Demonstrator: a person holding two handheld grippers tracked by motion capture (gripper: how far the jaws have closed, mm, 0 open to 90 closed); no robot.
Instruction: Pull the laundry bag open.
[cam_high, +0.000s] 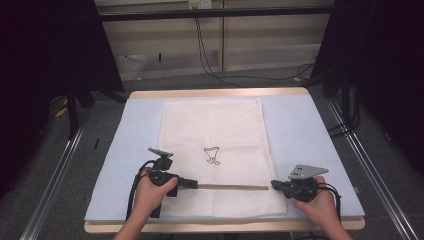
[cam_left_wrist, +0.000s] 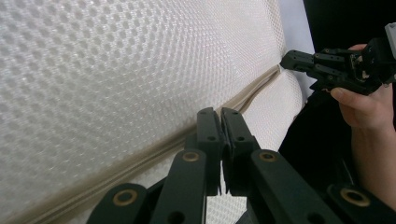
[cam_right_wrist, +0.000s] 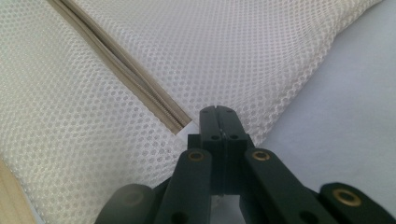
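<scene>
on blue mat (cam_high: 300, 135): zipped mesh bag (cam_high: 212, 130)

A: What lies in front of the right gripper (cam_right_wrist: 218, 112)?

B: A white mesh bag (cam_right_wrist: 196, 51), spread flat. Its beige zipper (cam_right_wrist: 121, 70) runs slantwise from the upper left and ends just left of the jaw tips.

A: And the jaws?

B: Pressed together, no gap between them. Whether they pinch the mesh at the tips, I cannot tell.

A: What is right of the bag?

B: A pale blue mat (cam_right_wrist: 345, 116); the bag's edge slants across it.

A: And left of the bag?

B: A strip of wooden table (cam_right_wrist: 9, 196), at the lower corner.
</scene>
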